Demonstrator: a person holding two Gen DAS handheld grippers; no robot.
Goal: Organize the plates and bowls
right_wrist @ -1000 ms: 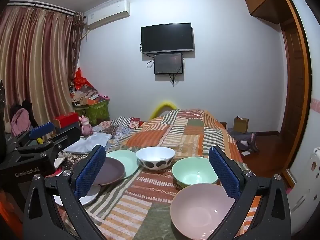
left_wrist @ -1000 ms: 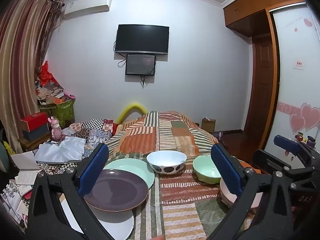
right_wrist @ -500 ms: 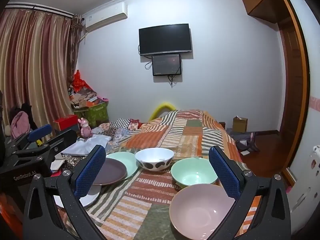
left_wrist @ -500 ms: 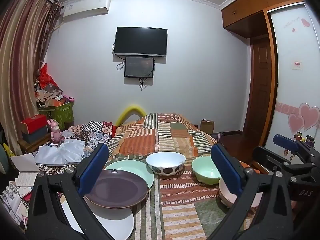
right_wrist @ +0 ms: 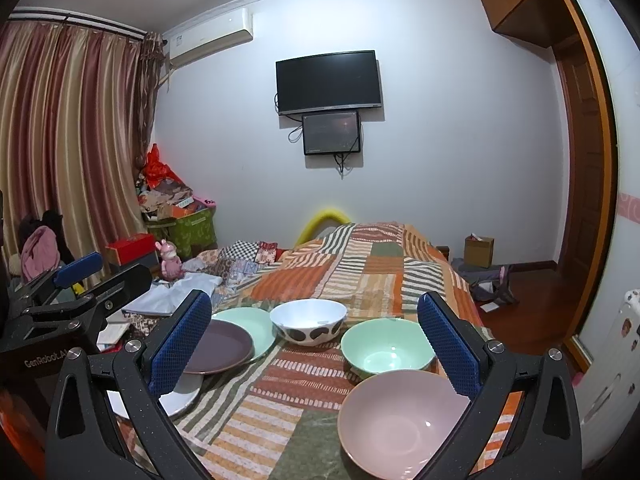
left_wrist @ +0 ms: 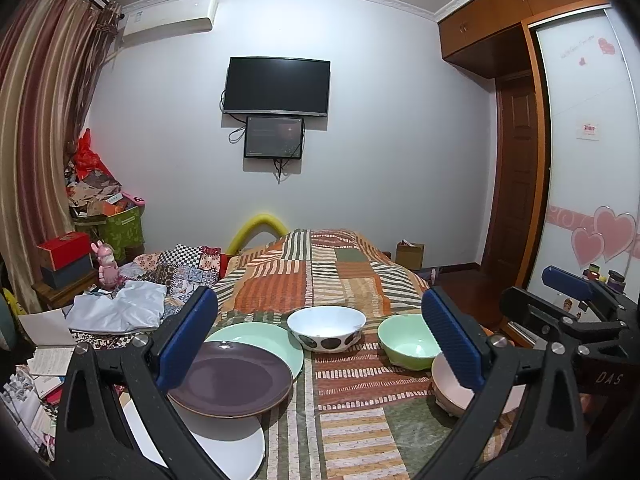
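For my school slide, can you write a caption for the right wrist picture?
Open right gripper hovers over a pink bowl, green bowl and spotted bowl on the patchwork bedspread.

Big black TV [left_wrist: 277,86] up on the wall, small screen [left_wrist: 273,137] just under it. Striped bed cover [right_wrist: 360,256] below. Pink bunny toy [left_wrist: 106,265] and red box [left_wrist: 63,249] near the curtains [right_wrist: 68,152].

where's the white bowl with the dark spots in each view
Left wrist view: the white spotted bowl sits at centre, between the two fingers, right of the mint plate.
Right wrist view: same bowl just left of centre, up and left of the mint bowl.
Shared landmark: the wall TV hangs above the bowl in both.
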